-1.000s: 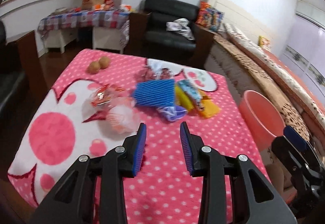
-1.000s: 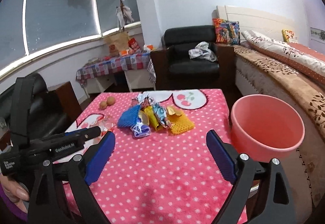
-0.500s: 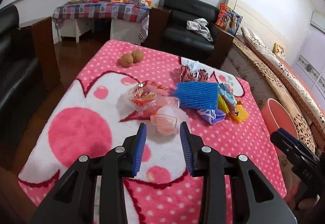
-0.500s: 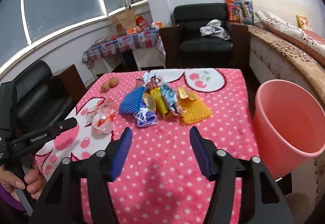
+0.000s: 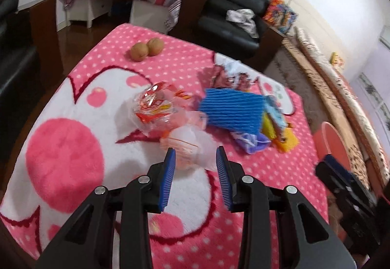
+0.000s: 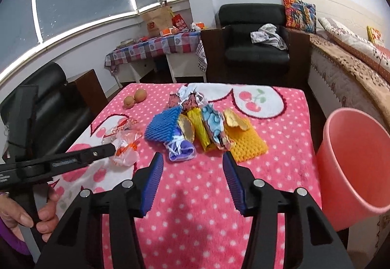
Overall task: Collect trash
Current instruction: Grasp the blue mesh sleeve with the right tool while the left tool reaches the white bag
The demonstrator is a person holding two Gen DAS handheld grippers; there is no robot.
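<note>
Since a second ago both pairs of tongs have come down and in over the pink dotted tabletop [image 6: 195, 227]: the left tongs [image 5: 195, 159] have swung from the bare cloth to the clear wrappers, and the right tongs [image 6: 192, 159] have just been closing from their widest gape to a middling gap with nothing between the ribbed blue pads. The left tongs stand spread as well, their tips framing the near end of a crinkly clear plastic wrapper [image 5: 187, 144] with orange print; whether a pad touches it cannot be told, but nothing is pinched, so this reads as lining up for a first grab. Just behind it, toward the left edge, lies a second crumpled clear bag [image 5: 156, 105] with red and yellow print. Ahead of the right tongs sits the main heap near the middle of the tabletop: a small purple pouch [image 6: 181, 149], a blue ribbed foam net [image 6: 162, 129], yellow and patterned foil wrappers [image 6: 207, 127] and a yellow foam net [image 6: 246, 142], all light, soft and easily crushed. The salmon plastic bucket [image 6: 353, 159] stands off the right edge, open-mouthed and close, probably so trash can be dropped straight in. Two round brown fruits [image 5: 146, 49], firm and smooth, rest by the far left edge, apart from the litter.
</note>
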